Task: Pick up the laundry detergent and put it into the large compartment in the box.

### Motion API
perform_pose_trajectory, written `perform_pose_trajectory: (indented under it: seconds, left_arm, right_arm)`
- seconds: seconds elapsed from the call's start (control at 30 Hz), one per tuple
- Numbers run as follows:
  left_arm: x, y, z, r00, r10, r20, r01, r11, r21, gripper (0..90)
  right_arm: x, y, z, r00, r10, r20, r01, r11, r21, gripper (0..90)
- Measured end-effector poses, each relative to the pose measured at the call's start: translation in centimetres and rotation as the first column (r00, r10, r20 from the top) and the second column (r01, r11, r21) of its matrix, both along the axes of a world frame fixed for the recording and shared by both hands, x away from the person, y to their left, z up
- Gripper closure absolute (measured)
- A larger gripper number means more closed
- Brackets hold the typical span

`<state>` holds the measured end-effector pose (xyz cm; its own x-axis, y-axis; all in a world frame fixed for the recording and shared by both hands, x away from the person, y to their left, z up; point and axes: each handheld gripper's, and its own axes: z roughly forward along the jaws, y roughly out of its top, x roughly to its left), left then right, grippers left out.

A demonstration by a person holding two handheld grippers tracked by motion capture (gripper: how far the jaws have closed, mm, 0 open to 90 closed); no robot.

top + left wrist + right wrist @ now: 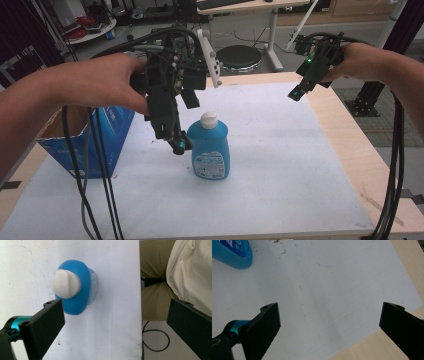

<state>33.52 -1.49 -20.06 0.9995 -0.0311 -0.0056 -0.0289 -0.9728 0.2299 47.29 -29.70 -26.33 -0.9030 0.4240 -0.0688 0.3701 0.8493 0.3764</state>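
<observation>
A blue bottle (210, 150) with a white cap (209, 119) stands upright on the white sheet (270, 150), near the middle. My left gripper (184, 122) hangs pointing down just left of the bottle, its jaws wide open and one jaw beside the bottle's shoulder. In the left gripper view the bottle (78, 293) and its cap (66, 283) lie beyond the left jaw, and nothing sits between the jaws of the left gripper (115, 320). My right gripper (300, 75) is held high at the back right, open and empty. The right gripper (329, 322) looks down on bare sheet, with the bottle (233, 252) at top left.
An open blue cardboard box (87, 142) stands at the sheet's left edge. Wooden table (350, 145) borders the sheet on the right. Cables trail down from both hands. A person's beige trousers (155, 290) lie past the sheet's near edge.
</observation>
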Motion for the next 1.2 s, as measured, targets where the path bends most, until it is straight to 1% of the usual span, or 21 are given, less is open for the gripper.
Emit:
perform_pose_trajectory:
  seconds: [0.1,0.2,0.3,0.47,0.53,0.6,0.73,0.77,0.87,1.03,1.17,1.2]
  left_arm:
    - [0.9,-0.4,-0.3,1.0000,-0.007,-0.004,0.007,0.9999,-0.008,1.7]
    - [1.9,-0.8,-0.9,0.9999,-0.006,-0.010,0.006,1.0000,0.000,1.7]
    - [2.6,-1.0,-1.4,0.9998,-0.009,-0.019,0.009,0.9998,0.018,1.7]
    - [3.4,-1.3,-1.9,0.9998,-0.007,-0.017,0.007,0.9999,0.012,1.7]
    - [3.9,-1.4,-2.3,0.9998,-0.007,-0.020,0.007,0.9998,0.019,1.7]
    - [4.1,-1.6,-2.7,0.9996,-0.006,-0.028,0.007,0.9997,0.024,1.6]
    - [4.6,-1.8,-3.4,0.9995,-0.012,-0.029,0.013,0.9998,0.016,1.7]
    - [4.6,-1.8,-3.4,0.9995,-0.012,-0.029,0.013,0.9998,0.016,1.7]
    - [4.9,-2.0,-4.3,0.9993,-0.012,-0.037,0.012,0.9998,0.016,1.7]
    - [5.2,-2.3,-5.4,0.9991,-0.026,-0.035,0.027,0.9989,0.038,1.7]
    - [5.3,-2.4,-5.8,0.9989,-0.027,-0.037,0.029,0.9991,0.033,1.7]
    - [5.3,-2.4,-6.1,0.9986,-0.037,-0.038,0.038,0.9985,0.038,1.7]
  right_arm:
    - [0.0,0.0,0.1,1.0000,0.004,0.000,-0.004,1.0000,-0.002,2.5]
    - [0.1,0.0,0.0,1.0000,0.003,0.002,-0.003,1.0000,0.001,2.5]
    - [0.2,0.1,-0.1,1.0000,0.006,-0.002,-0.006,1.0000,-0.005,2.5]
    - [0.3,0.1,-0.2,1.0000,0.005,-0.003,-0.005,1.0000,-0.001,2.5]
    - [0.3,0.1,-0.3,1.0000,0.003,-0.008,-0.003,1.0000,-0.006,2.5]
    - [0.4,0.1,-0.3,1.0000,0.002,-0.008,-0.003,1.0000,-0.004,2.5]
    - [0.4,0.0,-0.2,1.0000,-0.004,-0.009,0.004,1.0000,-0.001,2.5]
    - [0.4,0.0,-0.2,1.0000,-0.004,-0.009,0.004,1.0000,-0.001,2.5]
    - [0.4,-0.2,-0.3,0.9999,-0.009,-0.012,0.009,1.0000,-0.005,2.5]
    - [0.5,-0.4,-0.3,0.9998,-0.014,-0.013,0.014,0.9999,-0.004,2.5]
    - [0.5,-0.3,-0.3,0.9999,-0.011,-0.012,0.011,0.9999,-0.005,2.4]
    - [0.5,-0.3,-0.3,0.9999,-0.010,-0.013,0.010,0.9999,-0.005,2.5]
